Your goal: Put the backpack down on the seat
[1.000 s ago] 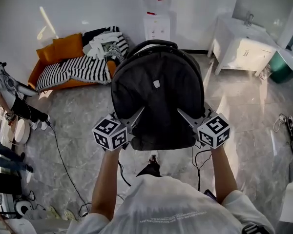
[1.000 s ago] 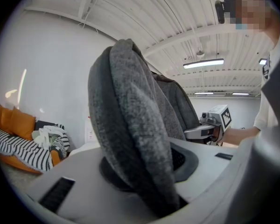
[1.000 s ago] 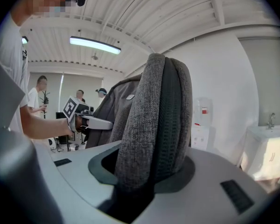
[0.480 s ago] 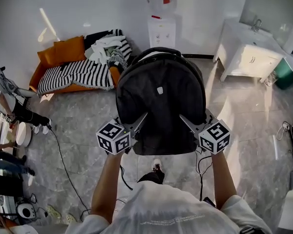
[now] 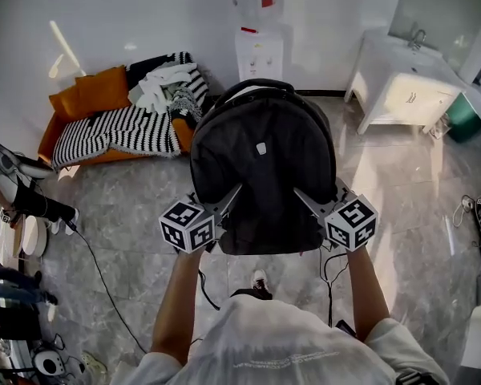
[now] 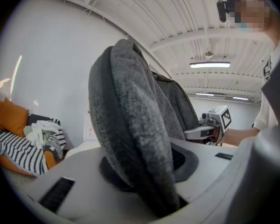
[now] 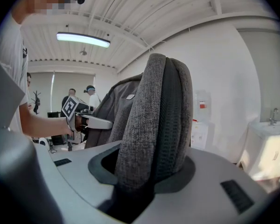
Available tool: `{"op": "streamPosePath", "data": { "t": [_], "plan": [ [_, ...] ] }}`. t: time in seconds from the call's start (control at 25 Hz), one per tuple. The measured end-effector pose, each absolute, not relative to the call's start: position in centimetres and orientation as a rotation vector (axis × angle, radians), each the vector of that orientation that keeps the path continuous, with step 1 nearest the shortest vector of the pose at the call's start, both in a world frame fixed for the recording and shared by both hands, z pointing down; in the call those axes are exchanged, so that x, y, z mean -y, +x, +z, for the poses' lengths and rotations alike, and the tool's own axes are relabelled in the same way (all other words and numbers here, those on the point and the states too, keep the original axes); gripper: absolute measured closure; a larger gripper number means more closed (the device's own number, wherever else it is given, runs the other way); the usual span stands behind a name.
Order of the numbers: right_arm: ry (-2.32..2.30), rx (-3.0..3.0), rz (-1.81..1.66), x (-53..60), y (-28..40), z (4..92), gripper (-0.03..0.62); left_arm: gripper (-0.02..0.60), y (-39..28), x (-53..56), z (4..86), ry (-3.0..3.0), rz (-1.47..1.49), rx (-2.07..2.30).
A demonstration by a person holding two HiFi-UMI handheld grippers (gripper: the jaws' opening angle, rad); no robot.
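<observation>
Grey marbled floor filled the head view, with an orange sofa (image 5: 92,95) under a black-and-white striped blanket (image 5: 112,131) and a heap of clothes against the white wall at upper left, well apart from the person. A dark grey fabric backpack (image 5: 260,163) hung in the air before the person's chest, clear of the floor, with the left gripper (image 5: 228,195) clamped on its lower left side and the right gripper (image 5: 305,197) on its lower right. The left gripper view showed those jaws partly closed and pressing on a thick fold of grey fabric. The right gripper view showed its jaws likewise pinching a padded, mesh-lined edge. Carrying looked to be the step in hand. The sofa seemed the likely seat, so the bag would next need bringing over a bare cushion and lowering before either grip eased.
</observation>
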State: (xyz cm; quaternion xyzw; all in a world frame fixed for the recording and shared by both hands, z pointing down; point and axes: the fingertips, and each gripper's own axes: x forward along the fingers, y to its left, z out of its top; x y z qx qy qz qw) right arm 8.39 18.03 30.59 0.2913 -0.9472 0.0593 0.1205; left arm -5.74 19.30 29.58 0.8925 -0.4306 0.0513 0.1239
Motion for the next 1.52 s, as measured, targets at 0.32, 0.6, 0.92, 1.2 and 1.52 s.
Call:
{"op": "streamPosePath", "data": {
  "t": [0.32,0.6,0.92,1.2,1.52],
  "plan": [
    [0.899,2.735,0.186,-14.6,7.2,30.7,0.447,0.456,-7.0,-15.5,29.9,2.609,0.147,1.201],
    [0.918,2.719,0.208,-12.7,6.5,31.4,0.447,0.457,-7.7,-13.3,30.6,2.605,0.154,1.179],
    [0.919,2.713,0.21,-11.5,6.3,31.8,0.447,0.457,-8.0,-12.1,31.0,2.601,0.151,1.174],
    [0.898,2.717,0.226,-9.0,6.6,32.4,0.447,0.457,-7.6,-9.7,31.5,2.587,0.16,1.183],
    [0.874,2.73,0.245,-5.1,7.3,33.0,0.447,0.457,-6.9,-6.0,31.9,2.572,0.18,1.205]
  ]
}}
